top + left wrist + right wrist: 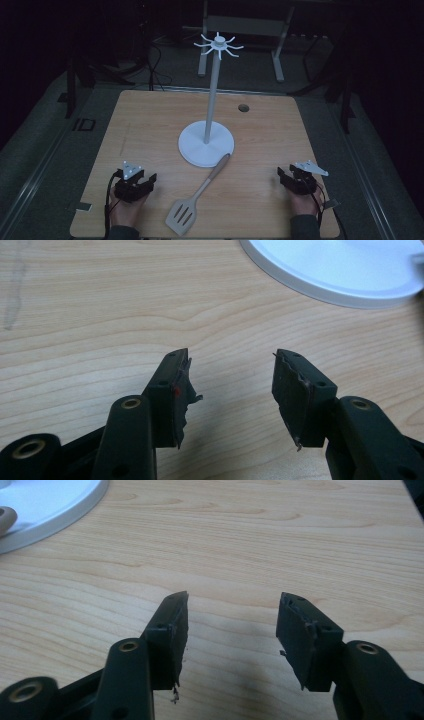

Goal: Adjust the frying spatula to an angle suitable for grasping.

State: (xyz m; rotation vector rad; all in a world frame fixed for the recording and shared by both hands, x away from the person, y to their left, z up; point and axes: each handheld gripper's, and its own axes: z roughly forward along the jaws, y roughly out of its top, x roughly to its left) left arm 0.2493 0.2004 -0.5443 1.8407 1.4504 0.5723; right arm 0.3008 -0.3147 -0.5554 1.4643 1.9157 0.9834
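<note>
A white stand [206,142] with a round base, a tall pole and hooked arms at the top stands mid-table. A beige slotted spatula [192,204] lies in front of it, its handle end resting on the base rim. My left gripper [145,180] rests at the near left of the table, open and holding nothing; its fingers [170,390] frame bare wood, with the stand's base [340,270] ahead to the right. My right gripper [282,175] rests at the near right, open and holding nothing. In its view the base [45,510] and the spatula's handle tip [6,517] sit at the upper left.
The wooden table [150,125] has a small round hole [243,107] near its far edge. Dark floor, cables and the legs of another frame surround the table. Bare wood lies between each gripper and the stand.
</note>
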